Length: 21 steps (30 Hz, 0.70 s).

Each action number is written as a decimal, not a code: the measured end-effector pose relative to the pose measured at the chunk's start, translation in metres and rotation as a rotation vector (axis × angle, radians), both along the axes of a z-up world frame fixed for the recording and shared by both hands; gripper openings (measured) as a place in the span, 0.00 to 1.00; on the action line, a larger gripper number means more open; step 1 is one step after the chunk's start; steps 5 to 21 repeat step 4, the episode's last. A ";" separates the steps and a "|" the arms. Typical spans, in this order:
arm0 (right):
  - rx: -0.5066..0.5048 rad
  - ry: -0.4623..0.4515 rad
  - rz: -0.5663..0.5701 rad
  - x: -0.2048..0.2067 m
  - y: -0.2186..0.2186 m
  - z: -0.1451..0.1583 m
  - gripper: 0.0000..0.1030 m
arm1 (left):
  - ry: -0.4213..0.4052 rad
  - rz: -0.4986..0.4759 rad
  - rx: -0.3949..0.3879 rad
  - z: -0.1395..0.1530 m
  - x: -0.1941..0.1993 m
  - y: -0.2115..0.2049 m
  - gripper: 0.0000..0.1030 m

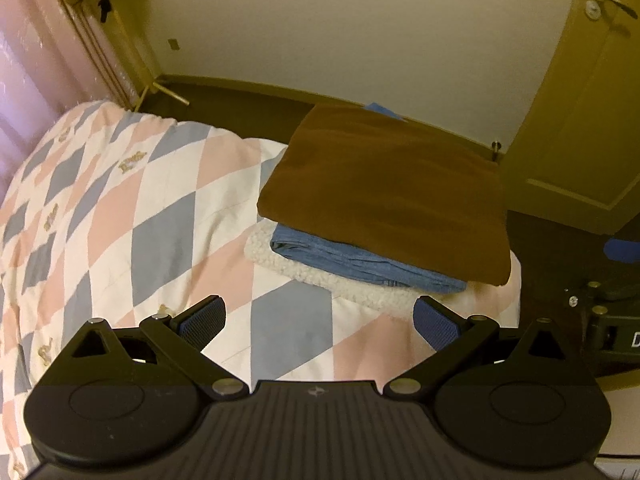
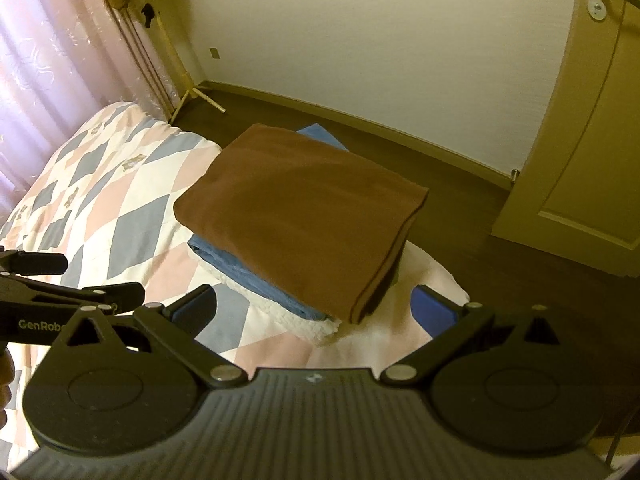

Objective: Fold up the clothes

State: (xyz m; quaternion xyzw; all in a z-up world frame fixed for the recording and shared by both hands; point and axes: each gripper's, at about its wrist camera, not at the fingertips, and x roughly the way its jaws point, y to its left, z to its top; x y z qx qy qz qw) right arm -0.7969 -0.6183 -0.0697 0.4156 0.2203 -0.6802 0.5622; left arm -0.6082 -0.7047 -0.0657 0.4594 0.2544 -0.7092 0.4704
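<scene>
A folded brown garment (image 1: 384,192) (image 2: 296,208) tops a pile on the bed corner. Under it lie a folded blue denim piece (image 1: 360,264) (image 2: 240,272) and a white fleecy piece (image 1: 320,280) (image 2: 316,328). My left gripper (image 1: 320,322) hangs open just short of the pile, nothing between its blue pads. My right gripper (image 2: 316,308) is open too, its fingers on either side of the pile's near corner without touching it. The left gripper's black body (image 2: 60,300) shows at the left edge of the right wrist view.
The pile rests on a quilt (image 1: 140,208) (image 2: 100,200) with pink, blue and white diamonds. Dark floor (image 2: 460,192) runs beyond the bed corner. A closed door (image 1: 592,100) (image 2: 592,140) stands at the right, pink curtains (image 2: 48,60) at the left.
</scene>
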 end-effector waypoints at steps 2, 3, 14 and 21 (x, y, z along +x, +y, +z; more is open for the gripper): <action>-0.001 0.002 0.003 -0.002 -0.004 0.001 0.99 | 0.013 -0.004 -0.004 0.000 -0.001 -0.004 1.00; -0.001 0.005 0.003 -0.002 -0.005 0.001 0.99 | 0.020 -0.009 -0.008 0.001 -0.002 -0.005 1.00; -0.001 0.008 0.001 -0.003 -0.006 0.001 0.99 | 0.029 -0.012 -0.013 0.001 -0.004 -0.006 1.00; -0.001 0.008 0.001 -0.003 -0.006 0.001 0.99 | 0.029 -0.012 -0.013 0.001 -0.004 -0.006 1.00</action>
